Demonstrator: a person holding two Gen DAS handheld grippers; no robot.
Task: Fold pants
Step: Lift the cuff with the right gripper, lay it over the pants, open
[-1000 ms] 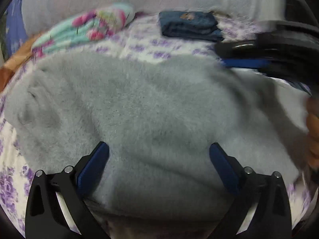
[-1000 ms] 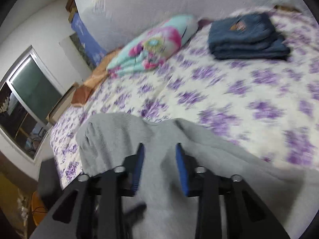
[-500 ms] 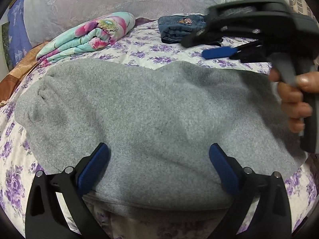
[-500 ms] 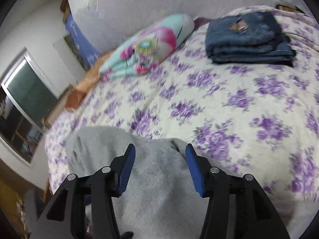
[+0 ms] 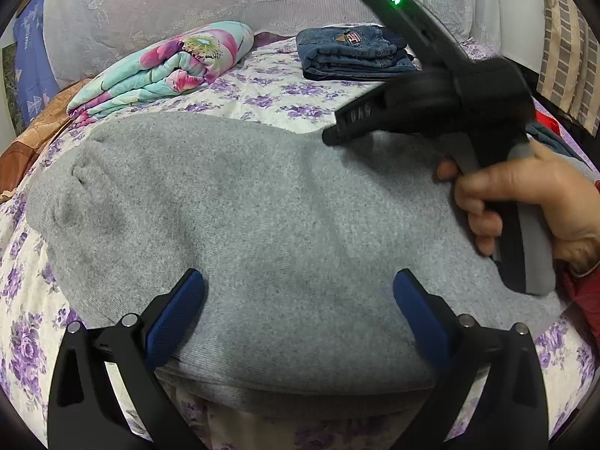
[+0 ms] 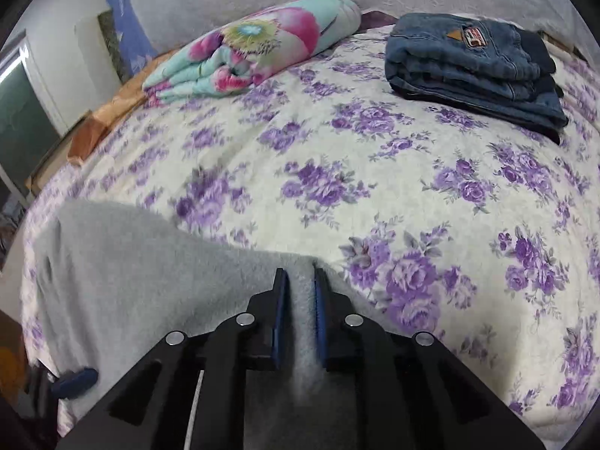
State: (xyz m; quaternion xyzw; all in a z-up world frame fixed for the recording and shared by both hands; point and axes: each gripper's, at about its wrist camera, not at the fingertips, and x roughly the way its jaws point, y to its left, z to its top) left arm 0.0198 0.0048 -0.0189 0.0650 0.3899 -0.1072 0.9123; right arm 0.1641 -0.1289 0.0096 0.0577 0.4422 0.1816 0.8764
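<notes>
Your gray sweatpants (image 5: pixel 262 225) lie partly folded on the floral bedspread (image 6: pixel 375 187), your right gripper (image 6: pixel 299 292) pinching their far edge, your left gripper (image 5: pixel 298 300) wide open, folds seemingly remaining.

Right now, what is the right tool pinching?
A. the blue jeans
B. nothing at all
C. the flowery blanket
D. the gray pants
D: the right tool is shut on a raised fold of the gray pants, while the left tool is wide open above them.
</notes>
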